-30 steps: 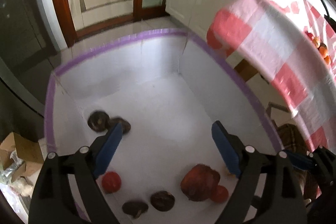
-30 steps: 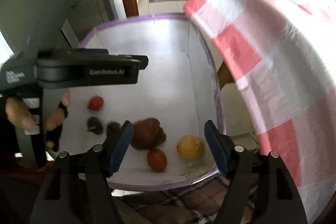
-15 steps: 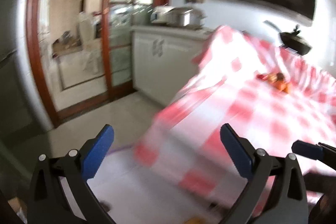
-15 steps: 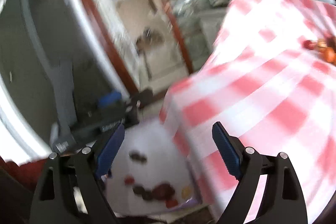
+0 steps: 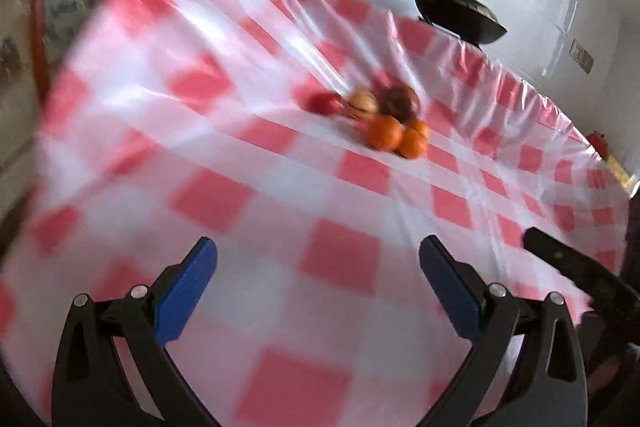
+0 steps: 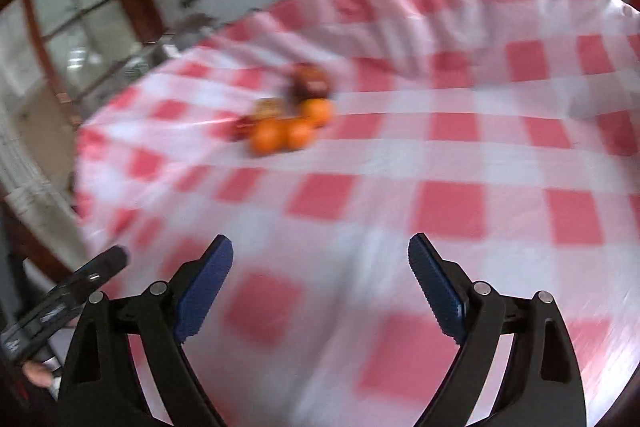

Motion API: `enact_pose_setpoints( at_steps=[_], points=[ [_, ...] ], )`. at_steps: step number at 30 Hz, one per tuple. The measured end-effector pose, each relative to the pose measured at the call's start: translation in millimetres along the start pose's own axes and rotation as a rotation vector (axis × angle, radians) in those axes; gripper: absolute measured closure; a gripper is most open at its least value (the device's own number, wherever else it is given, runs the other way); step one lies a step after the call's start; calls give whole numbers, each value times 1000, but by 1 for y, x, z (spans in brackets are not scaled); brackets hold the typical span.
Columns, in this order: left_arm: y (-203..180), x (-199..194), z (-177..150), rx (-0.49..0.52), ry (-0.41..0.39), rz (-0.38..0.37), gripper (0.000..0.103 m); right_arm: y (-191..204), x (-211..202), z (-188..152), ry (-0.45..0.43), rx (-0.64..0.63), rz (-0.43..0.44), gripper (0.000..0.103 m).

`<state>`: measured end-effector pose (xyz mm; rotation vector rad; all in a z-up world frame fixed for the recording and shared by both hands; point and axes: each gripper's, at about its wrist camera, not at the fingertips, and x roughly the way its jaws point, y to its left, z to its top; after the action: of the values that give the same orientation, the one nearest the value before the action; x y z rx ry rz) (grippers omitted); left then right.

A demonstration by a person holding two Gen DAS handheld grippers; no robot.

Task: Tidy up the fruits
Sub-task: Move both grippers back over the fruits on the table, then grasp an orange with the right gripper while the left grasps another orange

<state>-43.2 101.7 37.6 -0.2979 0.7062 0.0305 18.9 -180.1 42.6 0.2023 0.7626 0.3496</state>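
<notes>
**A:** so both grippers are up over the table (image 5: 120, 75) now, aimed at the fruit pile (image 5: 380, 119) in the middle of the checked cloth. Left gripper (image 5: 318, 281) is spread wide, nothing between the pads, and its jaws have just been opening. Same story on the right gripper (image 6: 320, 285): wide, empty, also just been opening.

**B:** what's in the pile? everything's smeary from where I stand

**A:** three oranges (image 6: 294, 131) at the front, touching each other, a dark reddish fruit (image 6: 310, 83) behind them, something pale (image 6: 268, 107) and something red (image 5: 322, 103) off to one side. Can't tell what those are, too blurred. Pile's well ahead of both grippers, nothing's touching it yet.

**B:** so what goes wrong here

**A:** my guess, the oranges. They're round and packed tight, so if a finger comes down between two of them it'll likely shove the neighbour and it rolls. The cloth looks slick and creased, which I doubt would slow it much.

**B:** and both grippers going for the same heap?

**A:** yeah, that's the other one. The right gripper's already poking into the left view's edge, so they're close together. Reaching in at once could knock them into each other or scatter the pile.

**B:** there's a pan (image 5: 460, 15) past the far edge too

**A:** well clear of the fruit, I wouldn't worry.
</notes>
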Motion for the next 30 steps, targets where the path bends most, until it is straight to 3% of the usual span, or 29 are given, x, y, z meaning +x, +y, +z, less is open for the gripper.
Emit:
enact_pose_setpoints(
  at_steps=[3, 5, 7, 9, 11, 16, 20, 22, 25, 27, 30],
  points=[
    [-6, 35, 4, -50, 59, -36, 2, -12, 33, 14, 46, -42, -64, 16],
    [-7, 40, 8, -67, 56, -53, 2, -9, 50, 22, 58, -97, -89, 17],
    [-4, 43, 8, -85, 56, -46, 2, -4, 71, 36, 58, -151, -119, 25],
    [-2, 42, 6, -95, 54, -60, 2, -2, 89, 50, 79, -145, -99, 36],
    [-2, 42, 6, -90, 59, -69, 2, 4, 102, 62, 93, -113, -7, 37],
    [2, 55, 16, -98, 110, -76, 2, 48, 136, 68, 150, -287, -44, 42],
    [0, 59, 18, -83, 120, -55, 2, 66, 167, 78, 187, -343, -61, 45],
    [-6, 66, 23, -45, 140, -33, 2, 72, 179, 83, 205, -363, -60, 53],
    [-12, 83, 36, 5, 165, -5, 2, 72, 183, 88, 204, -358, -40, 62],
    [-15, 97, 47, 19, 172, 8, 2, 63, 179, 90, 197, -321, -34, 62],
    [-19, 122, 66, 3, 171, 31, 2, 26, 161, 93, 152, -156, -34, 62]
  ],
)
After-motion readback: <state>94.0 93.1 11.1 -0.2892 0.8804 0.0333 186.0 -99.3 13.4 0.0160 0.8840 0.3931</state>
